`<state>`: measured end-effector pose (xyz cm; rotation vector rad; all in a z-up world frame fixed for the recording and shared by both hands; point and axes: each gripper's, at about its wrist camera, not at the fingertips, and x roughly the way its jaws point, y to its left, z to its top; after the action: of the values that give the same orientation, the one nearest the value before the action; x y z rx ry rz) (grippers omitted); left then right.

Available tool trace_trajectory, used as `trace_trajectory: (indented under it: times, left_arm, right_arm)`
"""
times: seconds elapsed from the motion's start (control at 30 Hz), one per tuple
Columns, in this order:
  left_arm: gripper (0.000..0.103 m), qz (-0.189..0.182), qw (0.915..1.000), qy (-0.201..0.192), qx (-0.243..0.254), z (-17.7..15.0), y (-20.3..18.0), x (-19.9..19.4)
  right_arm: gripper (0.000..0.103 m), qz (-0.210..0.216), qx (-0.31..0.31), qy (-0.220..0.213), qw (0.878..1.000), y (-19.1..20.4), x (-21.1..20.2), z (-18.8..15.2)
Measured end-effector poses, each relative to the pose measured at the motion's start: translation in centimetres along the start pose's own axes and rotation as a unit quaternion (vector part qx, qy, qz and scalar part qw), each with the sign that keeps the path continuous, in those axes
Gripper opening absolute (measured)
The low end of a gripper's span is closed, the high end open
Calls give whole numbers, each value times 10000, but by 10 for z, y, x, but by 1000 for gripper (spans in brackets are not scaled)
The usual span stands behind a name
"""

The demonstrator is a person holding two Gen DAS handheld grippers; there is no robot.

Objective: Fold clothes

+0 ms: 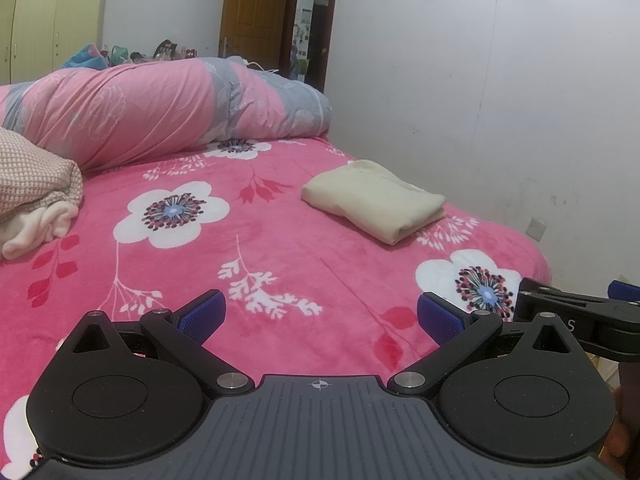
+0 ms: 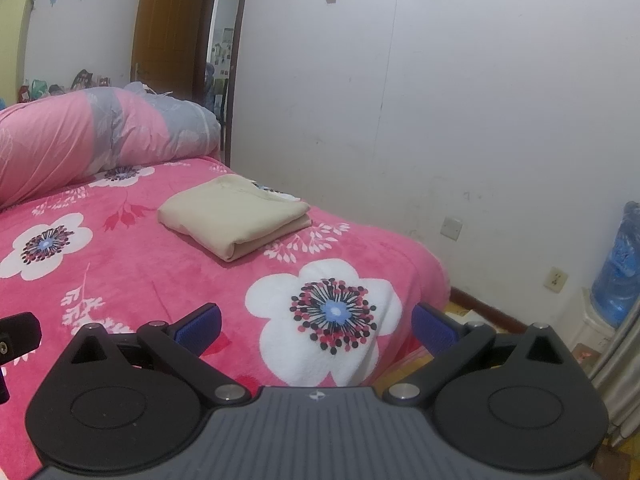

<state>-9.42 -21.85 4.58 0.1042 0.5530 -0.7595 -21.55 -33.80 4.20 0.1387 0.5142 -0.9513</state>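
Hovering low over the bed's near edge, left hand-held gripper [image 1: 321, 314] jaws wide apart, empty. Right hand-held gripper [image 2: 316, 326] just beside it, also spread wide, nothing held. Pink floral blanket [image 1: 248, 248] covers the bed. Folded beige garment [image 1: 374, 200] lies further up, near the wall-side edge. Rolled pink-grey quilt [image 1: 160, 108] behind; open door [image 1: 256, 12] beyond.

Dim, bluish indoor light, soft shadows, strong fisheye bending at edges, perhaps slight blur.
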Motion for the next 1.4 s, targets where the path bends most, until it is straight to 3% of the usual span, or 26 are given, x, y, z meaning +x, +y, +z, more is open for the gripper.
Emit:
trace_trajectory:
  times: [1.4]
  left_arm:
    - [103, 76, 10000, 4, -46, -2, 2, -1]
  right_arm:
    - [103, 53, -78, 0, 10000, 7, -2, -2]
